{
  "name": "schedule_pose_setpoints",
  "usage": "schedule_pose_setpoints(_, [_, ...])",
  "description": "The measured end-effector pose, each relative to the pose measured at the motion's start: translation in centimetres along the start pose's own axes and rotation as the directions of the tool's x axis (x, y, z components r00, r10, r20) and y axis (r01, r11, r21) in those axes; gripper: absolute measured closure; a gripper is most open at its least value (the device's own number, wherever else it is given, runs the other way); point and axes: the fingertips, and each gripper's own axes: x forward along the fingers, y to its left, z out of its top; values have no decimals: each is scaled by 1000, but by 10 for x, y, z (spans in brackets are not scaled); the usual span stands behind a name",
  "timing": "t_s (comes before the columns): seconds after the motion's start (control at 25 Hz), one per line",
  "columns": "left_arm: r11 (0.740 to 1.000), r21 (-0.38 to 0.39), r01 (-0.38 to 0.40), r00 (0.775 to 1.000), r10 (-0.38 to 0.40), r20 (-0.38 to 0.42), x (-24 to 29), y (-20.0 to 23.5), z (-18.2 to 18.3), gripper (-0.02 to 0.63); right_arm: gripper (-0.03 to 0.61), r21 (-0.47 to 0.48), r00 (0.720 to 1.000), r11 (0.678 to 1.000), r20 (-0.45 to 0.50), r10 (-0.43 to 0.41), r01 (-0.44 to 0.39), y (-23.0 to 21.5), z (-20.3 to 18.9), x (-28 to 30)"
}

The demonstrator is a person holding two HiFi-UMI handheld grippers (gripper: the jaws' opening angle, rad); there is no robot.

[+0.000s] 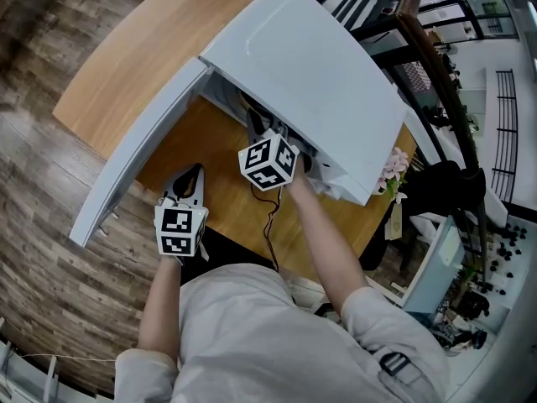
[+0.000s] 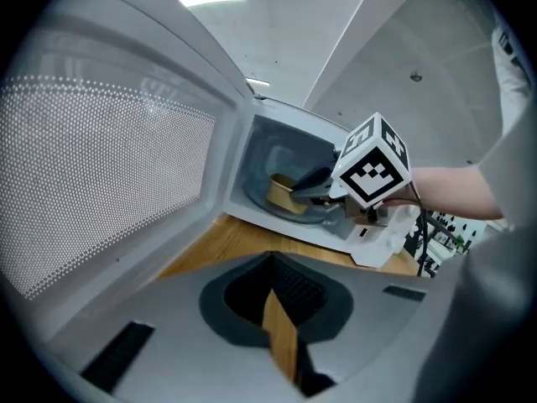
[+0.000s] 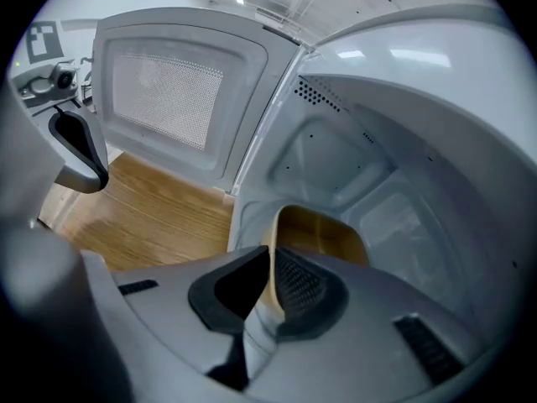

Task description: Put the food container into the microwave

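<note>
1 microwave (image 1: pixel 310 74), white, sits on the wood tabletop (image 1: pixel 134 57) w/ its 1 door (image 1: pixel 126 175) swung wide open to the person's left. 1 food container (image 3: pixel 323 233), tan, is already inside the cavity, low down and near the front opening. Can't tell if it rests on the cavity floor or is held just off it.

2 grippers in play, 1 per hand. Each carries 1 marker cube (image 1: pixel 268 162), w/ the second cube (image 1: pixel 180 229) on the left one.

The right gripper (image 3: pixel 270 263) reaches into the cavity, angled down. Its 2 fingers are clamped on the container's near wall, w/ the thin rim pinched btwn the pads.

The left gripper (image 2: pixel 270 277) hangs outside, over the tabletop and beside the door's inner face, well apart from the container. Its 2 fingers are together at the tips w/ nothing btwn them; only a sliver of the wood shows through the slit behind. From the left gripper view, the right gripper's cube sits in front of the opening, w/ the container behind it.

1 black cable (image 1: pixel 270 221) trails from the right gripper back toward the person. Both forearms are stretched out from a light shirt (image 1: pixel 252 334). Off the microwave's right corner is 1 small bunch of pink flowers (image 1: pixel 393 170). A wood-plank floor (image 1: pixel 42 250) shows past the tabletop edge.
</note>
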Motion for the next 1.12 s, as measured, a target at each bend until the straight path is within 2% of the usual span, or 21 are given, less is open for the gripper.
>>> schedule_pose_setpoints(0.16, [1000, 7, 1, 1000, -1, 0, -1, 1, 1, 603, 536, -15, 1000, 1000, -26, -18, 18, 0, -3, 3])
schedule_pose_setpoints(0.32, [1000, -1, 0, 1000, 0, -11, -3, 2, -3, 603, 407, -16, 1000, 999, -5, -28, 28, 3, 1, 3])
schedule_pose_setpoints(0.56, [1000, 10, 11, 1000, -10, -20, -8, 0, -4, 603, 363, 56, 997, 997, 56, -60, 57, 6, 11, -7])
schedule_pose_setpoints(0.96, [997, 60, 52, 998, -50, -38, -21, -6, 0, 603, 345, 271, 983, 959, 140, -119, 78, 16, 22, -38])
schedule_pose_setpoints(1.12, [994, 81, 74, 997, -71, -39, -27, -11, 2, 603, 362, 311, 982, 946, 132, -138, 91, 30, 17, -52])
